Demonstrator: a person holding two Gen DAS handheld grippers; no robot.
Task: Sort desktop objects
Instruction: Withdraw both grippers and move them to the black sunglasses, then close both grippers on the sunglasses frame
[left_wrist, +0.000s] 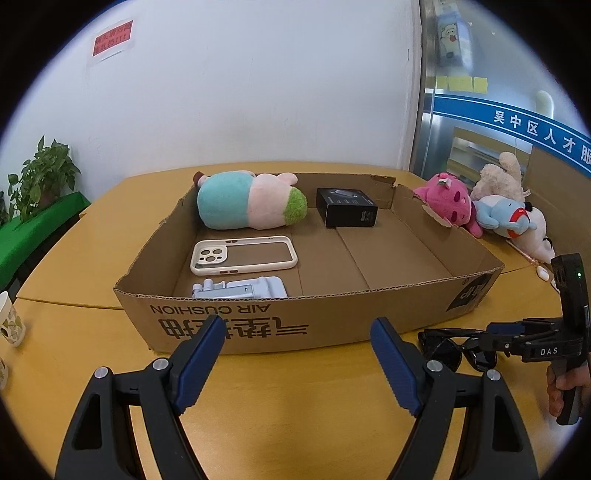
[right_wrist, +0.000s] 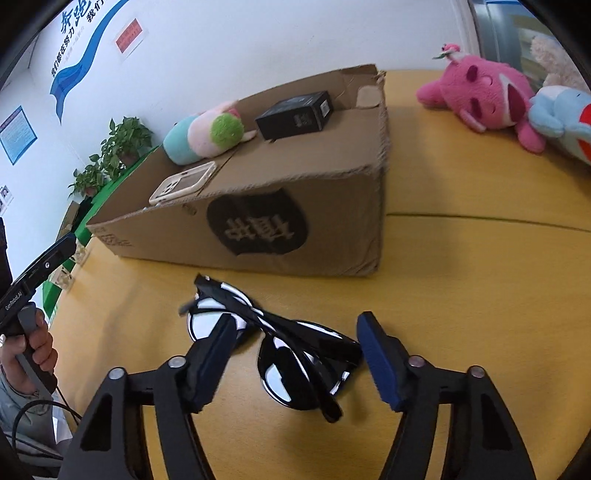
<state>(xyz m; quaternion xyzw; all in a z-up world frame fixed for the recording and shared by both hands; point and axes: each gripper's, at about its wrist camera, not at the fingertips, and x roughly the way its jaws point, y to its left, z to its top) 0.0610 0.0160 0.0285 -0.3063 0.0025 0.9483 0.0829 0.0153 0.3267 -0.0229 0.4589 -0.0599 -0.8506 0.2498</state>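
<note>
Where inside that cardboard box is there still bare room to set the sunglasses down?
The right half of the open cardboard box is bare, bordered by the small black carton at the back. The left half is crowded: pastel plush toy, cream phone case, pale blue folding stand.

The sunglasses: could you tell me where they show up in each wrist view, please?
Left wrist: sunglasses at lower right on the table, in front of the cardboard box.
Right wrist: sunglasses at lower centre, between the right gripper's fingers.
Shared landmark: the box's black logo corner.
</note>
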